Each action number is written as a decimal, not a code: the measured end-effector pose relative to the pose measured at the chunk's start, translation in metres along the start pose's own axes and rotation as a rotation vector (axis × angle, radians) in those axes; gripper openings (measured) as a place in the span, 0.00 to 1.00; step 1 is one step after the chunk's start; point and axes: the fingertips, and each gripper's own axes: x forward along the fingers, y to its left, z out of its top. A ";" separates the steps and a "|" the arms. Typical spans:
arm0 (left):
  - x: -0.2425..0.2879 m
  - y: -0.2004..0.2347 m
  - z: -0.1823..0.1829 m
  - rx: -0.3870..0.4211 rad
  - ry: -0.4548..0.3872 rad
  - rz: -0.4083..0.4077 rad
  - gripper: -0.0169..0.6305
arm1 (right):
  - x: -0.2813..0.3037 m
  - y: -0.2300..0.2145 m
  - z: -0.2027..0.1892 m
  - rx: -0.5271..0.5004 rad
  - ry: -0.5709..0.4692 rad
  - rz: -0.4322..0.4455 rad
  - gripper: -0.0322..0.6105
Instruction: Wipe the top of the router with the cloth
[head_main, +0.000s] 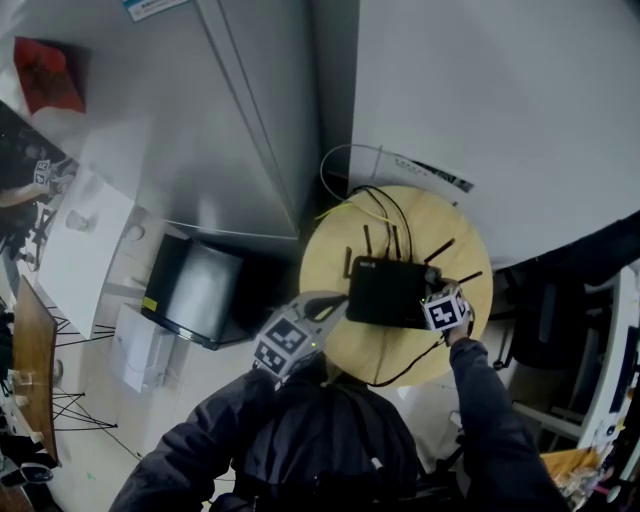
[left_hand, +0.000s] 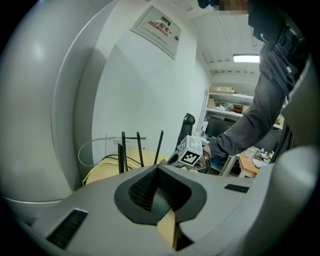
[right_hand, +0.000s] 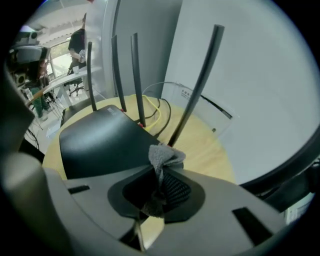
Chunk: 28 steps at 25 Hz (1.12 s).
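Observation:
A black router (head_main: 388, 291) with several upright antennas (right_hand: 200, 80) lies on a round wooden table (head_main: 330, 245). My right gripper (head_main: 440, 303) is at the router's right edge, shut on a small grey cloth (right_hand: 163, 156) that bunches out of its tips just above the router's top (right_hand: 100, 140). My left gripper (head_main: 332, 308) hovers at the table's left rim beside the router, its jaws shut with nothing between them. In the left gripper view (left_hand: 157, 172) the antennas (left_hand: 123, 150) and the right gripper's marker cube (left_hand: 191, 151) show beyond the tips.
Yellow and black cables (head_main: 375, 212) run from the router's back toward the white wall (head_main: 500, 100). A black box (head_main: 195, 290) stands on the floor left of the table. A dark office chair (head_main: 545, 320) is on the right.

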 end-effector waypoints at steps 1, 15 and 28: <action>0.000 0.001 0.000 0.001 0.000 -0.001 0.01 | 0.000 0.002 -0.002 -0.024 0.012 0.016 0.16; 0.002 -0.014 -0.005 0.015 0.006 -0.047 0.01 | -0.046 0.070 -0.078 -0.026 0.034 0.186 0.16; -0.002 -0.026 -0.002 0.040 0.006 -0.076 0.01 | -0.071 0.075 -0.099 0.297 -0.122 0.128 0.16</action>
